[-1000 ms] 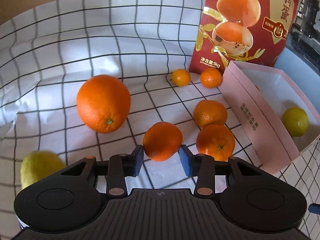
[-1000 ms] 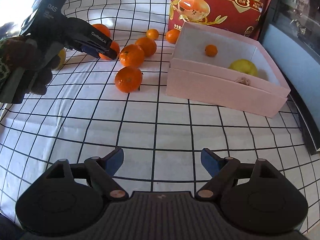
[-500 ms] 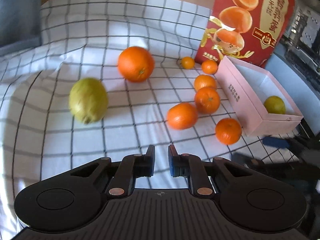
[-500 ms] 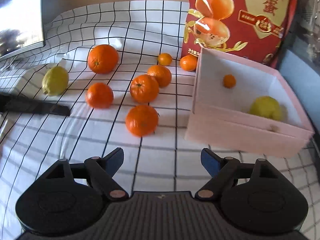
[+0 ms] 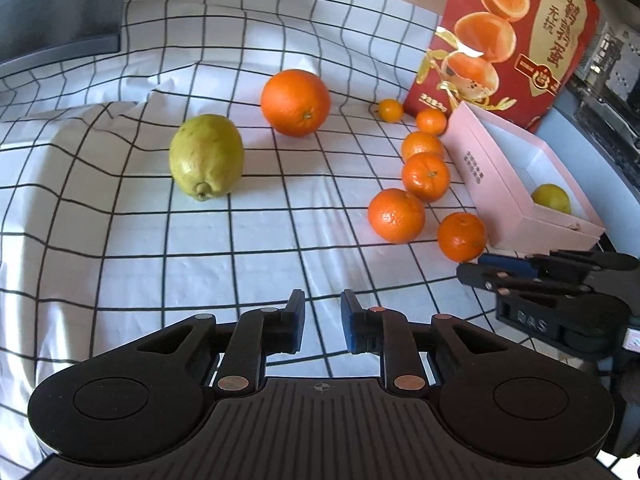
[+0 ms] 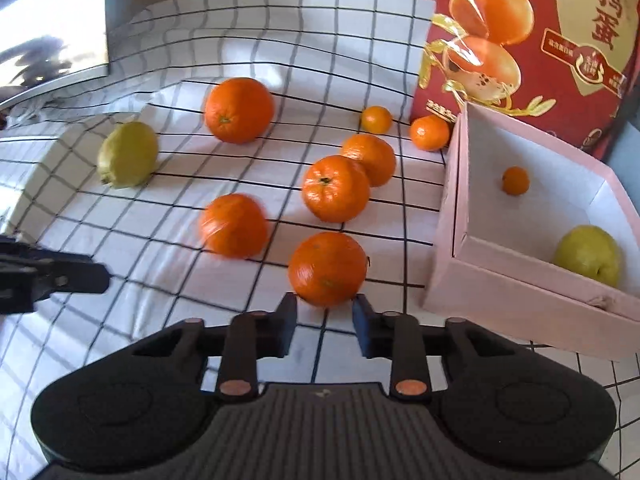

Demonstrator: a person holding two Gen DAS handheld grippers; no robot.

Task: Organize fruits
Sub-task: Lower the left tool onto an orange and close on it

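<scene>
Several tangerines lie on the checked cloth left of a pink box (image 6: 520, 304). My right gripper (image 6: 325, 309) is partly open, its tips on either side of the near edge of the closest tangerine (image 6: 327, 269), not closed on it. The box holds a lemon (image 6: 588, 255) and a small kumquat (image 6: 515, 180). My left gripper (image 5: 322, 312) hangs nearly shut and empty above the cloth, well short of a loose lemon (image 5: 206, 157), a big orange (image 5: 296, 103) and a tangerine (image 5: 396, 215). The right gripper shows in the left wrist view (image 5: 492, 268).
A red fruit carton (image 6: 536, 44) stands behind the box. A kumquat (image 6: 376, 119) and a small tangerine (image 6: 429, 132) lie by its foot. A dark screen (image 5: 60, 4) is at the far left. The cloth (image 5: 120, 260) is wrinkled.
My left gripper pulled back, leaving the tangerine it straddled on the cloth, and narrowed. My right gripper moved forward to the nearest tangerine and its jaws narrowed around it.
</scene>
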